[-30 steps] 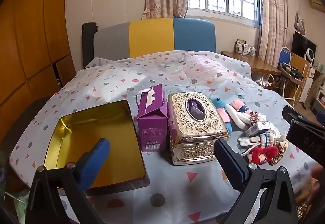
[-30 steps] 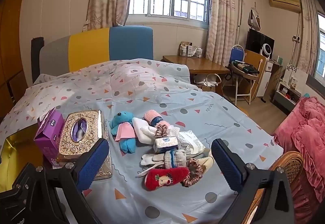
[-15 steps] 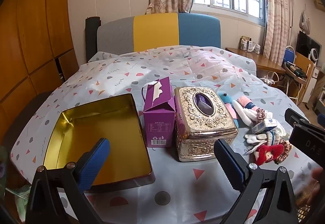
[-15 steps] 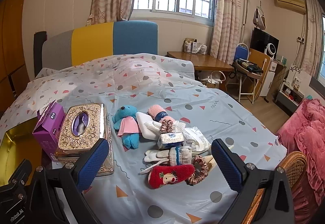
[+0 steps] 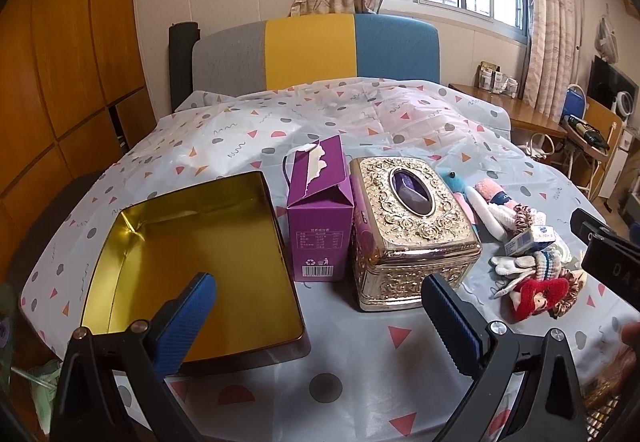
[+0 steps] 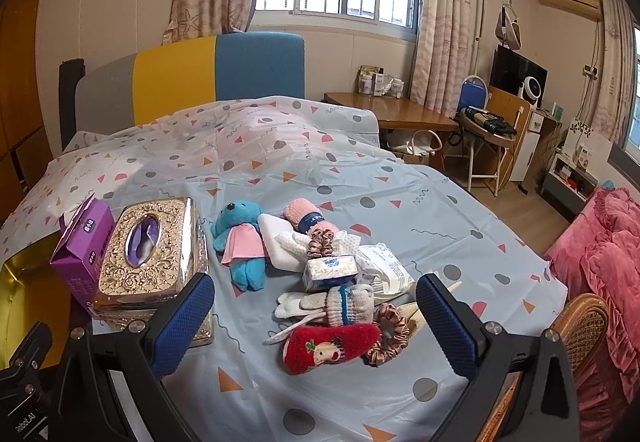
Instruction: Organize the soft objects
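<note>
Two handheld grippers hover over a table covered in a pale cloth (image 6: 360, 177) printed with triangles and dots. The left gripper (image 5: 320, 318) has its blue-padded jaws spread wide and empty, above the near edge of an open gold tin (image 5: 192, 262) at the left. The right gripper (image 6: 316, 322) is likewise wide apart and holds nothing.

To the right of the tin stand a purple carton (image 5: 320, 217) and, touching it, an ornate gold tissue box (image 5: 412, 230). Right of that lies a heap of soft things: a blue teddy bear (image 6: 242, 242) at the far left of the heap, a rolled pink towel (image 6: 304, 215) beyond, a tissue packet (image 6: 330, 272) in the middle, a knitted glove (image 6: 328, 302), and nearest, a red slipper-like plush (image 6: 332, 346) touching a pink scrunchie (image 6: 390, 334). The heap sits between the right gripper's jaws, untouched.
</note>
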A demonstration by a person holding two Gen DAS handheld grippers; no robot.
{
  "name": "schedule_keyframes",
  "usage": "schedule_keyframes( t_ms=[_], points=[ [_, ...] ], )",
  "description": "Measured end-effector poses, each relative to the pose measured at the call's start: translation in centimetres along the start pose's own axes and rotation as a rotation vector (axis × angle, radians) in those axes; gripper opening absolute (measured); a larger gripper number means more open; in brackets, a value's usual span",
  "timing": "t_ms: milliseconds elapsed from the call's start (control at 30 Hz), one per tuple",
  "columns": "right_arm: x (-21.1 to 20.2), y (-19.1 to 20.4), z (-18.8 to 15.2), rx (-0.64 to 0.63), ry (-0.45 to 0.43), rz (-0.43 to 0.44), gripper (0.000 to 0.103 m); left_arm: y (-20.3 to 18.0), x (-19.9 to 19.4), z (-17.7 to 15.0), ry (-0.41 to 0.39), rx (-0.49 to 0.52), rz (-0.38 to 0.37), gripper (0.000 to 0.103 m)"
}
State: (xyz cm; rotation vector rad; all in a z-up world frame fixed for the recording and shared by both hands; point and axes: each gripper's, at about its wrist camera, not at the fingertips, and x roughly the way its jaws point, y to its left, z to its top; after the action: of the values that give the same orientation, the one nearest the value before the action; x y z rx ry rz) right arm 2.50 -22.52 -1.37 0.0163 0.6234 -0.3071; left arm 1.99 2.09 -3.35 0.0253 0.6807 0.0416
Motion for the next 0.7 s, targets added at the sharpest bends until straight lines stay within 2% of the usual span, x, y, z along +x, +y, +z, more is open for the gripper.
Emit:
schedule_keyframes(
  t_ms=[700],
  points=[
    [0.04, -0.48, 0.37, 0.002, -0.004, -0.008, 0.103, 0.05, -0.07, -0.26, 0.008, -0.003, -0.005, 0.103]
  ],
)
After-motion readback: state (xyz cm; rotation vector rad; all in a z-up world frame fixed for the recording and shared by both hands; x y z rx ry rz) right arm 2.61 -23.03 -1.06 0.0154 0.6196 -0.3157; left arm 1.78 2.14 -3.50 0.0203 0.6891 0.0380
